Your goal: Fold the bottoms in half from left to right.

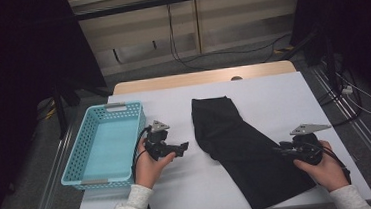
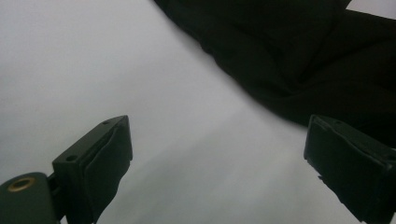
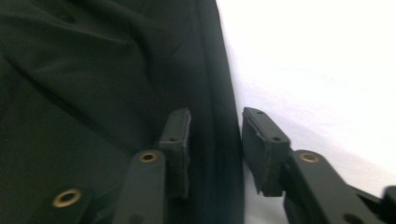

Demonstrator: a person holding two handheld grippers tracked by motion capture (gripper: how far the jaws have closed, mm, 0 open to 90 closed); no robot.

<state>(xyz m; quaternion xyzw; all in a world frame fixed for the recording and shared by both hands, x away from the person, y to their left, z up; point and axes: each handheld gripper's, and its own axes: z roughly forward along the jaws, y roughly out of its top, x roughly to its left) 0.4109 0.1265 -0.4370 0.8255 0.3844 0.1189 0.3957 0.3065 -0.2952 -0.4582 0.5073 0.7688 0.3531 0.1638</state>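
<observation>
A black garment (image 1: 236, 140) lies folded lengthwise on the white table (image 1: 283, 102), running from the middle toward the front right corner. My left gripper (image 1: 184, 146) is held just above the table, a little left of the cloth. In the left gripper view the left gripper (image 2: 219, 126) stands wide open over bare table, with the garment (image 2: 299, 60) ahead of it. My right gripper (image 1: 279, 150) is at the cloth's right edge. In the right gripper view the right gripper (image 3: 215, 116) is partly open, with its jaws on either side of the garment's (image 3: 93, 70) edge.
A turquoise perforated basket (image 1: 96, 177) stands at the table's left side, close to my left hand. Bare white table lies to the right of the garment. Cables run over the floor behind the table and to its right.
</observation>
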